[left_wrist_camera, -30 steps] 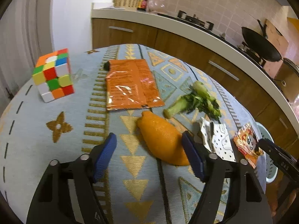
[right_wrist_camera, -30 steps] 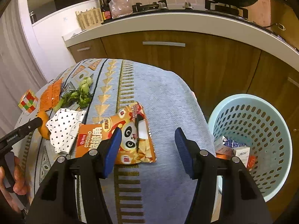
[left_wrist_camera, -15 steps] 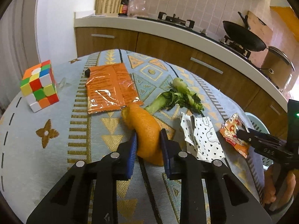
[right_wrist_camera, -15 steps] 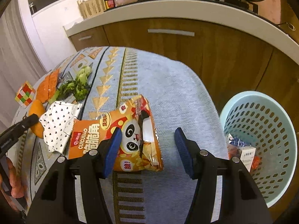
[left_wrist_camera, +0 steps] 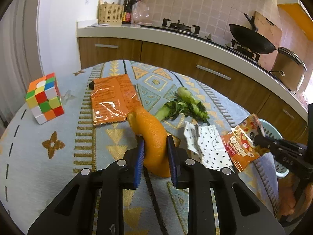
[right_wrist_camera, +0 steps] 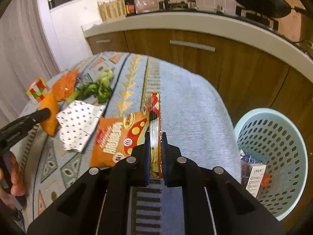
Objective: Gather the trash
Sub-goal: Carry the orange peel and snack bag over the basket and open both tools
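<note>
Orange peel [left_wrist_camera: 154, 143]: curved, dimpled, standing on edge on the patterned counter [left_wrist_camera: 58, 166]; clamped between the blue pads of the left hand-held gripper [left_wrist_camera: 155, 156].
Snack bag [right_wrist_camera: 125, 139]: orange, crinkled, panda print, lying near the counter's edge; one side pinched up in the right hand-held gripper [right_wrist_camera: 156, 150].
Step in hand: both grips made, lift likely just starting.
Next move: carry each piece over the pale blue basket [right_wrist_camera: 273, 156] beside the counter, then let go; peel has farther to travel.
Left on counter: dotted wrapper [left_wrist_camera: 207, 146], greens [left_wrist_camera: 183, 105], flat orange packet [left_wrist_camera: 111, 101].
Not trash, probably: puzzle cube [left_wrist_camera: 45, 98].
Basket contents: small cartons already inside.
</note>
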Available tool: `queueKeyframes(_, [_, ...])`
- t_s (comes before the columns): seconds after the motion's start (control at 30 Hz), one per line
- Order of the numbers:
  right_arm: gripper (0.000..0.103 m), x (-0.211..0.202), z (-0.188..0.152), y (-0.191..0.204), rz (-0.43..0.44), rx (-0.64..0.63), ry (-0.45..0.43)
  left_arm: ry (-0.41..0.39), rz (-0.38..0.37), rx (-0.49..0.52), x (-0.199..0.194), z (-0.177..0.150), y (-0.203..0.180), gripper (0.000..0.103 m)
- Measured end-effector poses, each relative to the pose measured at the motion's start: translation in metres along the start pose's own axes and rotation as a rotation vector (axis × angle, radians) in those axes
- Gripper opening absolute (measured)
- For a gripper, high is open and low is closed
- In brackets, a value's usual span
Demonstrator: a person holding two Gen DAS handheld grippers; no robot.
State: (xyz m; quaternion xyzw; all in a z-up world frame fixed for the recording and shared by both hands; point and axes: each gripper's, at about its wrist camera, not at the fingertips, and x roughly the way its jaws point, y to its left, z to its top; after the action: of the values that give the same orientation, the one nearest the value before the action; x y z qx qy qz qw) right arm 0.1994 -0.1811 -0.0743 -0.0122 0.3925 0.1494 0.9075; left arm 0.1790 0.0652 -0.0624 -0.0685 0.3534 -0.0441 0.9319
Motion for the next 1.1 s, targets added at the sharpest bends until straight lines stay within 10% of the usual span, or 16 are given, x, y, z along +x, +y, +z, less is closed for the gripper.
queueKeyframes(0.67, [0.007, -0.129, 0.010, -0.080, -0.175, 0.122, -0.240, -0.123, -0.235, 0.164, -0.056, 0.041, -0.118, 0.020])
queueKeyframes(1.1, [0.007, -0.159, -0.032, -0.168, -0.362, 0.306, -0.211, -0.013, -0.410, 0.281, -0.017, 0.030, -0.223, 0.020])
